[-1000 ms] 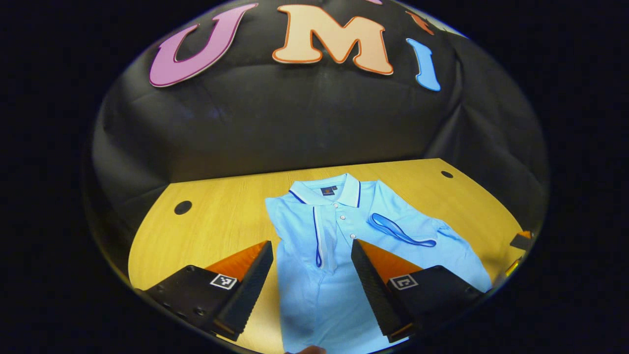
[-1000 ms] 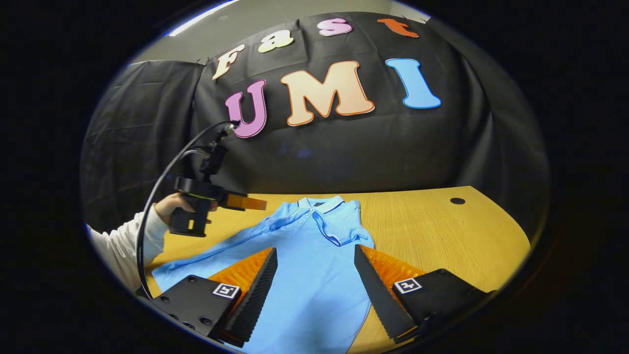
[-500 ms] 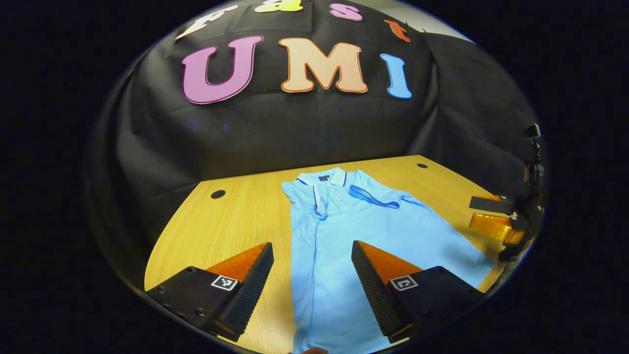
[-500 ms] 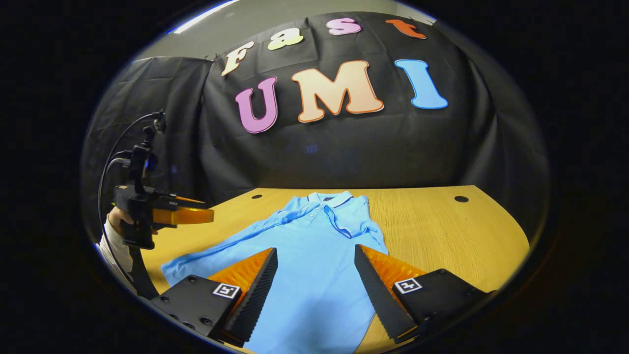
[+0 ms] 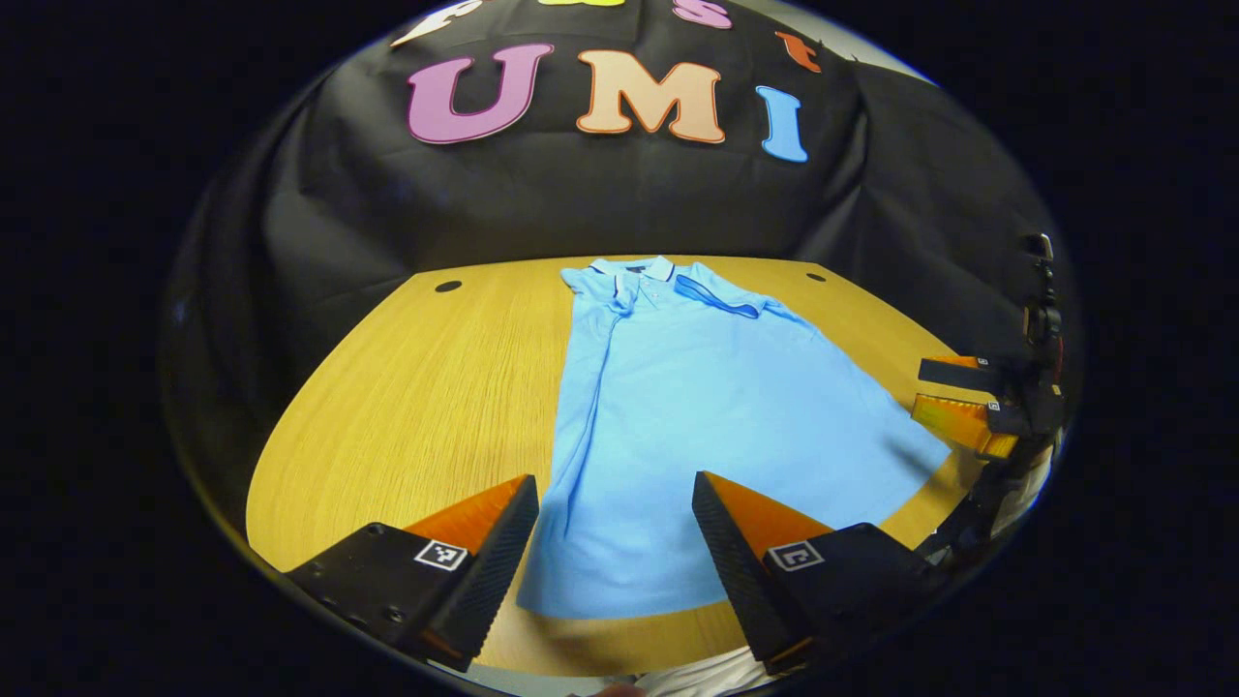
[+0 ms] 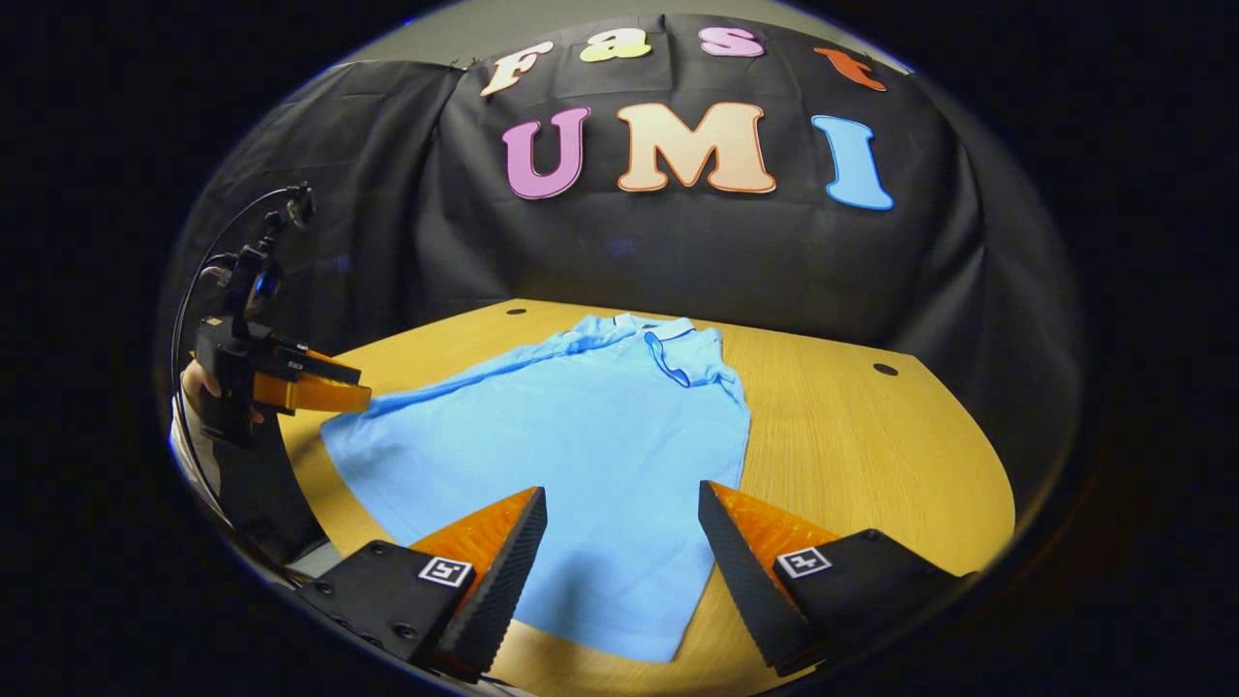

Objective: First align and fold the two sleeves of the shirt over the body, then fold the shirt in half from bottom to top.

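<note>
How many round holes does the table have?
2: one hole near the far left corner, one hole near the far right, either side of the shirt. The shirt may hide more.

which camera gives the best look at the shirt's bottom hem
The right gripper view: the shirt lies wholly on the table and its hem runs unbroken between the open fingers. In the left gripper view the hem is partly behind a finger.

Wooden table [image 5: 407, 387] runs wide under the lights — dark round holes [image 5: 447, 287] near its far edge. Black cloth wall [image 6: 678, 252] hangs behind.
</note>
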The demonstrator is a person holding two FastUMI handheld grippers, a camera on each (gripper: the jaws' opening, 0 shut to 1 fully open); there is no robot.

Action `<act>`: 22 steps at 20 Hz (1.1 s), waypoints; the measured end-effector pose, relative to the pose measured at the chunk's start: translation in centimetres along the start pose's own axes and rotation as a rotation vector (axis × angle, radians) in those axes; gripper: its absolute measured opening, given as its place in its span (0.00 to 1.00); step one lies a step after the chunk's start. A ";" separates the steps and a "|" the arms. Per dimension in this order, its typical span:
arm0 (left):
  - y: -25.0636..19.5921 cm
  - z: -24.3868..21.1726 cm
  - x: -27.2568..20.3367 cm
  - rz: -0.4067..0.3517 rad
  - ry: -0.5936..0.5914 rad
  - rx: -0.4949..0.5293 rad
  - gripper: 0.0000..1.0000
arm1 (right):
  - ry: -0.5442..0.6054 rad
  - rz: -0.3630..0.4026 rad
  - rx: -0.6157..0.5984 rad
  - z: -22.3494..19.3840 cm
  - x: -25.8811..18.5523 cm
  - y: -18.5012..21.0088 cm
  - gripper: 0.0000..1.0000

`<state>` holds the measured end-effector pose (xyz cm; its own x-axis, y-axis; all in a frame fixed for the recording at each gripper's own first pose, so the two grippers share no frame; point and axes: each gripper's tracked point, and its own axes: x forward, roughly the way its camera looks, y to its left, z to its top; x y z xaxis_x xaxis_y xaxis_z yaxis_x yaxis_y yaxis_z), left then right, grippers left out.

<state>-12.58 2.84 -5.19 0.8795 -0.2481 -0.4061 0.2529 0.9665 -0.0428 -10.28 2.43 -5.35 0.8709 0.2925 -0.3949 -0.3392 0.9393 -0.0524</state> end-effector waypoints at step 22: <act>0.1 -4.9 0.5 0.050 0.047 -0.046 0.98 | 0.093 -0.058 0.107 -6.2 -2.2 -1.8 0.98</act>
<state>-14.08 3.17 -9.82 0.8706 -0.1972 -0.4507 0.1892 0.9799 -0.0631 -13.75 -1.05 -10.12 0.8496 0.2235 -0.4777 -0.2449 0.9694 0.0179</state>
